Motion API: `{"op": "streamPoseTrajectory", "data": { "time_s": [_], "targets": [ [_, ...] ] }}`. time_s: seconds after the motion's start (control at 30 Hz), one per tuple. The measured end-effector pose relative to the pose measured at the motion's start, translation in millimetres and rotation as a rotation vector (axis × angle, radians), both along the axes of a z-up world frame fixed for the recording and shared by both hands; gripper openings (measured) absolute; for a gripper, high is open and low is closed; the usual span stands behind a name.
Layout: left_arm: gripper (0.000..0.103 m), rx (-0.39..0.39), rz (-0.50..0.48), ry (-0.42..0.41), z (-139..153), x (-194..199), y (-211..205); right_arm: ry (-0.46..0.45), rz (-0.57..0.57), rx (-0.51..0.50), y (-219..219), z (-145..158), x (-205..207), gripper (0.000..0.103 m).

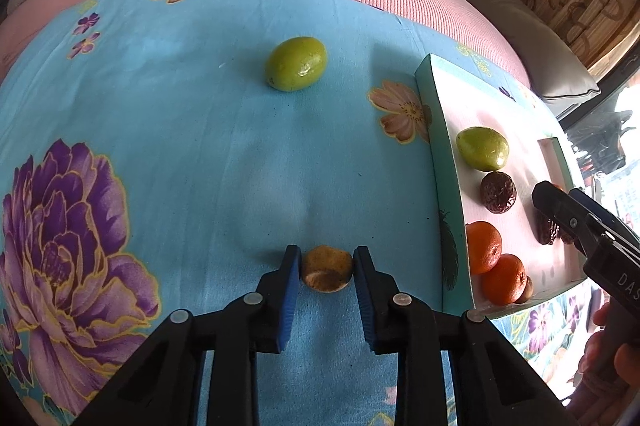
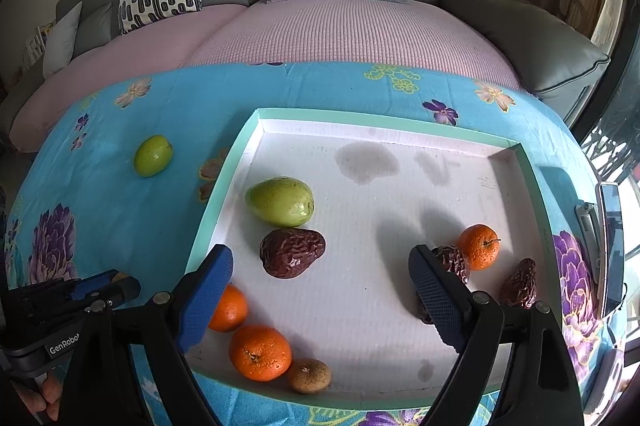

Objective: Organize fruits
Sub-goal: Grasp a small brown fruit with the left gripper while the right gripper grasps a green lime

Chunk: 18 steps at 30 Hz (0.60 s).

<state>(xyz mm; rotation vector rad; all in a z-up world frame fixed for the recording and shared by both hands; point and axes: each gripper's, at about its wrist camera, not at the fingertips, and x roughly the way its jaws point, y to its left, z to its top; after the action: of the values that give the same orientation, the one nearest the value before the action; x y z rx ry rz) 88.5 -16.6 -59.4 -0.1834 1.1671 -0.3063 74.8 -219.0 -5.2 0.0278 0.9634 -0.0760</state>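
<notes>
A small brown fruit point(image 1: 327, 268) lies on the blue floral tablecloth point(image 1: 180, 129), gripped between the blue pads of the left claw point(image 1: 327, 266), which touch both its sides. A green fruit point(image 1: 296, 63) sits farther off on the cloth. The right claw point(image 2: 320, 278) hangs wide apart over the tray point(image 2: 360, 123) (oranges, wrinkled dark fruits, one green fruit inside).

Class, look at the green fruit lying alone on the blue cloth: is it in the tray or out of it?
Out. The green fruit lies on the blue cloth, left of the tray wall, apart from it.
</notes>
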Motion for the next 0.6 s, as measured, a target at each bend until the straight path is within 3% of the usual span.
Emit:
{"op": "streamPoseTrajectory", "data": {
  "time_s": [0.17,0.43,0.6],
  "targets": [
    [0.028,-0.017,0.048,-0.048,13,13,16,-0.007,0.000,0.018,-1,-1,2,0.090],
    [0.028,0.024,0.104,-0.170,44,40,35,-0.041,0.031,0.019,8,2,4,0.090],
    [0.028,0.034,0.147,-0.190,49,62,53,-0.050,0.060,0.017,15,-2,7,0.090]
  ]
}}
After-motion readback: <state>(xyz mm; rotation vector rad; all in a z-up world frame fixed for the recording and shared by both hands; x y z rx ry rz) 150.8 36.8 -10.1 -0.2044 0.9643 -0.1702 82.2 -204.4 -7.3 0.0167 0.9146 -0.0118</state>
